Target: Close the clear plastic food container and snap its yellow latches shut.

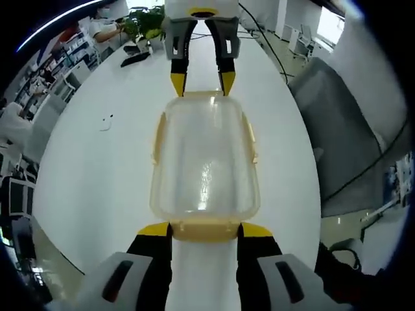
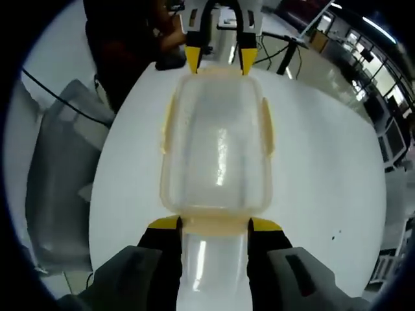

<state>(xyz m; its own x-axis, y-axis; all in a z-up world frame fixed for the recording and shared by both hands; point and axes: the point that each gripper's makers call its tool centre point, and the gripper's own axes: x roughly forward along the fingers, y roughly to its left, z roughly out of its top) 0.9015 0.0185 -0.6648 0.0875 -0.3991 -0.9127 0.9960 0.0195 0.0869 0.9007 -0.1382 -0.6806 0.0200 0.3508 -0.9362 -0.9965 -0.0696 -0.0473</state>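
A clear plastic food container (image 1: 204,162) with its lid on lies lengthwise on the white table (image 1: 97,168), with yellow latches (image 1: 157,135) along its sides. My left gripper (image 1: 205,228) is open, its yellow tips standing either side of the near end latch (image 1: 204,230). At the far end my right gripper (image 1: 201,81) is open too, its tips at that end's latch. The right gripper view shows the same container (image 2: 217,155) from the other end: my right gripper (image 2: 215,225) frames the near latch (image 2: 214,227) and my left gripper (image 2: 217,61) is at the far end.
A grey chair (image 1: 350,129) stands beside the table, also seen as the chair (image 2: 58,181). A plant (image 1: 146,23), a black object (image 1: 135,58) and a small item (image 1: 106,122) lie farther off. A person in dark clothes (image 2: 123,45) and cables are near the table's end.
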